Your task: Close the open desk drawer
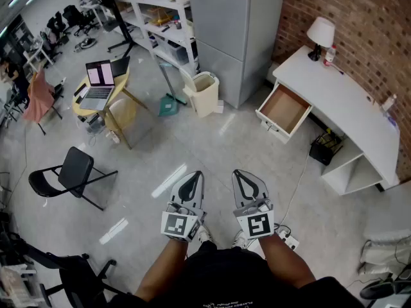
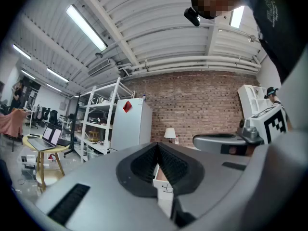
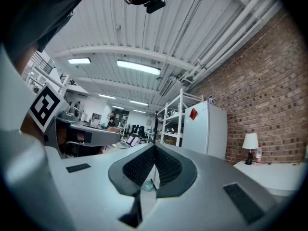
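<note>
The person stood on the grey floor [image 1: 212, 146] with both arms out in front, a gripper in each hand, both pointing level toward the desk. The left gripper [image 1: 195, 174] had its fingers pressed together at the tips with nothing between them; the left gripper view showed the dark ribbed pads [image 2: 169, 163] meeting at a point. The right gripper [image 1: 239, 172] sat just beside it, its fingers likewise closed tight on nothing, as the right gripper view showed [image 3: 154, 148].

The drawer [image 1: 282, 110] was well apart from both grippers, across the floor and ahead to the right. It stood pulled out of the white desk [image 1: 347, 101], its brown bottom showing and its white front [image 1: 273, 126] facing the room. Through the small gap below the left gripper's closed fingertips, the drawer [image 2: 162, 181] could be seen in line with that gripper.

The desk ran along a brick wall [image 1: 366, 18], with a white lamp [image 1: 320, 34] and a bottle [image 1: 329, 55] at its far end. A tall grey fridge [image 1: 237, 31] stood near the drawer, with a bin [image 1: 204, 92] beside it. Off to the left were a black folding chair [image 1: 70, 172] and a laptop [image 1: 97, 85] on a small round table [image 1: 83, 108].
</note>
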